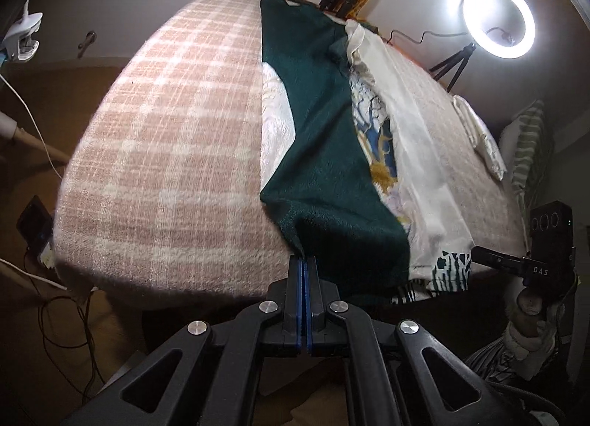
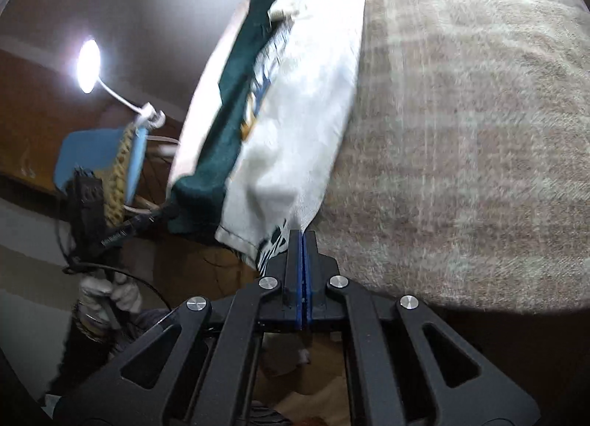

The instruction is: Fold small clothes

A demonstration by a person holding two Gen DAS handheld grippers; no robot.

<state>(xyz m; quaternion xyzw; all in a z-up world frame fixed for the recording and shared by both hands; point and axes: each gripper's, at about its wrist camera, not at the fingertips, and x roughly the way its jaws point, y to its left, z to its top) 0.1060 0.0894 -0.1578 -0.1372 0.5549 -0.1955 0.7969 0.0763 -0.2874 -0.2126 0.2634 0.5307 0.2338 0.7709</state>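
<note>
Green garment (image 1: 324, 153) (cream-lined) pinched by left gripper (image 1: 304, 260) and right gripper (image 2: 303, 236).

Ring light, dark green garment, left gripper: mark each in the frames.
ring light (image 1: 498, 19): left wrist view, on the lit ring's left side.
dark green garment (image 1: 324, 153): left wrist view, mid-cloth.
left gripper (image 1: 303, 263): left wrist view, between the shut fingertips at the garment's near edge.
</note>
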